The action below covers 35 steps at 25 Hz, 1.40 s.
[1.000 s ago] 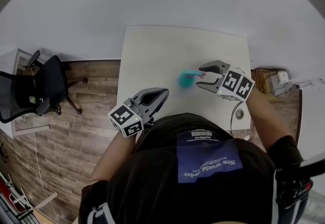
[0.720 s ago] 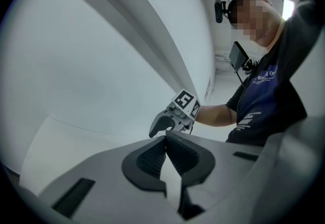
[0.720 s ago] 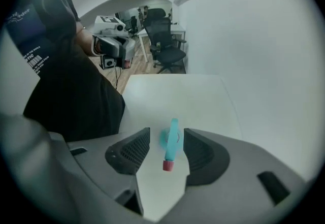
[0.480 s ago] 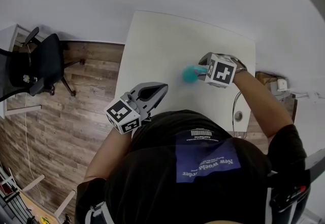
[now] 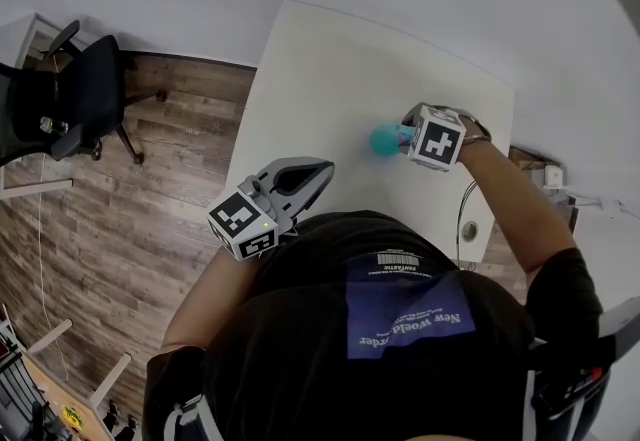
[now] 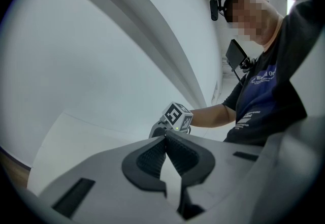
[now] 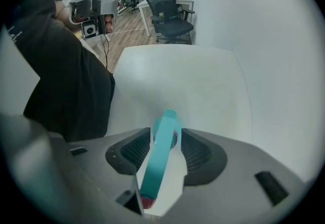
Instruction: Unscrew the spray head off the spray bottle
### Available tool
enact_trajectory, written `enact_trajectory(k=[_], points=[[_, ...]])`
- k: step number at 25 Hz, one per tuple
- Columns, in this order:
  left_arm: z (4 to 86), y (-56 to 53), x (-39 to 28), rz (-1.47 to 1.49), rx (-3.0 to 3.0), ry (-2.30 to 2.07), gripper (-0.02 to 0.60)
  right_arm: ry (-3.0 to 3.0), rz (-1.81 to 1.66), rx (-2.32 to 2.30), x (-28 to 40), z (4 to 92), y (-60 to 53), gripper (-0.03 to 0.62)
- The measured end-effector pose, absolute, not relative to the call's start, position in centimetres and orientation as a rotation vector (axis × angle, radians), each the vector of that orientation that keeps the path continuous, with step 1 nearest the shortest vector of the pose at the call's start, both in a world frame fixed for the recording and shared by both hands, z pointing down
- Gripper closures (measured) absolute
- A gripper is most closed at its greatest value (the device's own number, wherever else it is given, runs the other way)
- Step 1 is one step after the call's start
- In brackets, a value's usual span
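Right gripper view: jaws of right gripper [image 7: 166,132] apart astride teal spray head [image 7: 158,164] of spray bottle [image 5: 384,140] on white counter [image 5: 330,79]; left gripper [image 6: 165,136] jaws together, empty, by counter's near edge; wood floor [image 5: 150,209], black office chair [image 5: 85,114] beyond.

The left gripper [image 6: 165,139] points level across the white table [image 6: 76,136], its two ribbed dark pads [image 6: 148,156] pressed together with nothing between them. Just past its tips the right gripper [image 6: 172,121], topped by its marker cube [image 6: 178,116], stands over the table, its own jaws hidden. It is held on the bare forearm [image 6: 213,115] of a person in a dark blue T-shirt [image 6: 264,96], against a white wall [image 6: 91,50].
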<state>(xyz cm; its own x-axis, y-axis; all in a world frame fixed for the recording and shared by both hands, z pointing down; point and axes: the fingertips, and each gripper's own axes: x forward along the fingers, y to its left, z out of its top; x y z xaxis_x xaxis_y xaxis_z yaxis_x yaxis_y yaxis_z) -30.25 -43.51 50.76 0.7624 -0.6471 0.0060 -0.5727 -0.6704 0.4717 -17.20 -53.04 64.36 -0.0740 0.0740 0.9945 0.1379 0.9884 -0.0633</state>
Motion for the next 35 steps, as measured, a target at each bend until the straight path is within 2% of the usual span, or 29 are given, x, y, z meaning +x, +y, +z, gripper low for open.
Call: enact_trajectory(k=[3, 4, 6, 19, 35], points=[[51.1, -43.4, -30.6, -0.232, 2.498, -0.929, 0.577, -1.637, -0.069, -0.154, -17.4, 64.7, -53.2, 0.416], [51.2, -43.4, -30.7, -0.233, 2.496, -0.929, 0.577, -1.64, -0.077, -0.149, -17.5, 64.8, -53.3, 0.447], [51.4, -43.4, -30.7, -0.235, 2.494, -0.927, 0.577, -1.643, -0.087, -0.142, -17.6, 64.9, -53.5, 0.453], [51.7, -43.6, -30.3, -0.236, 2.49, -0.906, 0.577, -1.692, -0.02, -0.114, -17.1, 63.7, -53.1, 0.456], [49.7, -44.4, -28.5, -0.223, 2.53, -0.826, 0.577, -2.043, 0.208, 0.134, -15.6, 55.7, -54.2, 0.456]])
